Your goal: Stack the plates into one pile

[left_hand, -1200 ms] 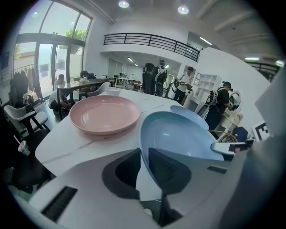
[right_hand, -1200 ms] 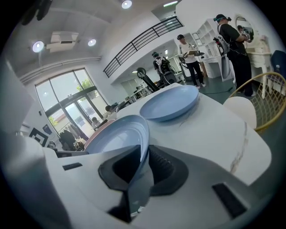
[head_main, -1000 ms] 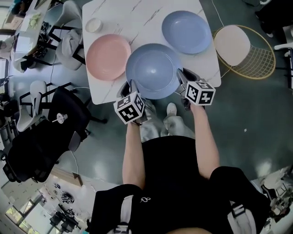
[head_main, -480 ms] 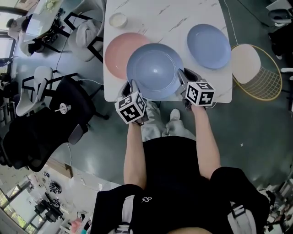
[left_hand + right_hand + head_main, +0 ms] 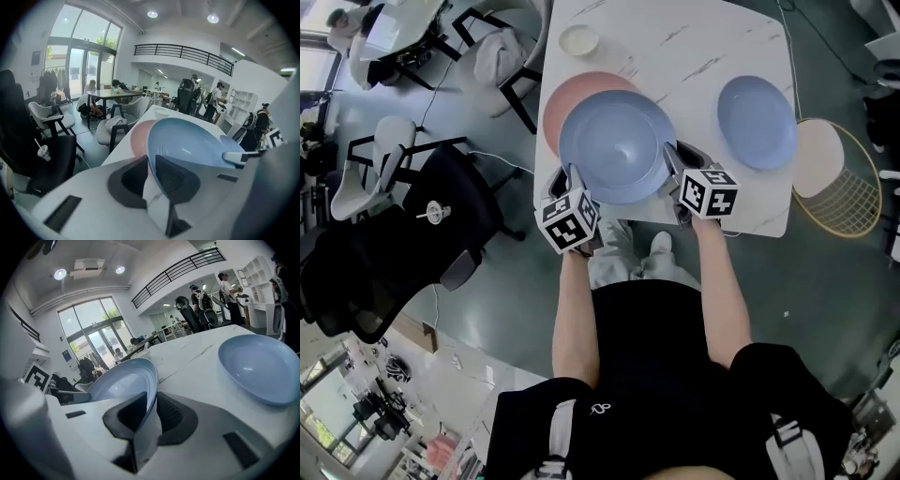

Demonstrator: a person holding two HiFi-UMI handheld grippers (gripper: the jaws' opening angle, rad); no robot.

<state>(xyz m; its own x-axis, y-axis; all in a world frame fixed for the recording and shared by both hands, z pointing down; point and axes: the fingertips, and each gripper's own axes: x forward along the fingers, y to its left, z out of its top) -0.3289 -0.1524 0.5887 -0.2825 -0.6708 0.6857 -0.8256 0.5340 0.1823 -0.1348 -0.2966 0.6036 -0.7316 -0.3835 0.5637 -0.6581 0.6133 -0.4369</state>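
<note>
A light blue plate point(image 5: 614, 145) is held between my two grippers, above the near left part of a white marble table point(image 5: 675, 47). My left gripper point(image 5: 566, 180) has its jaws clamped on the plate's near left rim, which is pinched between the two dark pads. My right gripper point(image 5: 677, 161) has its jaws clamped on the near right rim in the same way. The plate sits roughly level between them, hollow side up. Beneath and just behind it a pink plate point(image 5: 570, 97) lies flat on the table. Seen from above, the blue plate covers most of it, leaving a crescent of pink showing at the far left. I cannot tell whether the two plates touch, and they are not yet lined up. Well apart, at the right side of the table, a second blue plate point(image 5: 757, 122) lies flat by itself. A small white bowl point(image 5: 578, 40) stands near the far left edge, just beyond the pink plate. By my reckoning the task is in its early part, with no pile finished. What seems left is to centre the plate I hold over the pink one, set it down and let go, then bring the second blue plate onto the same pile.
</note>
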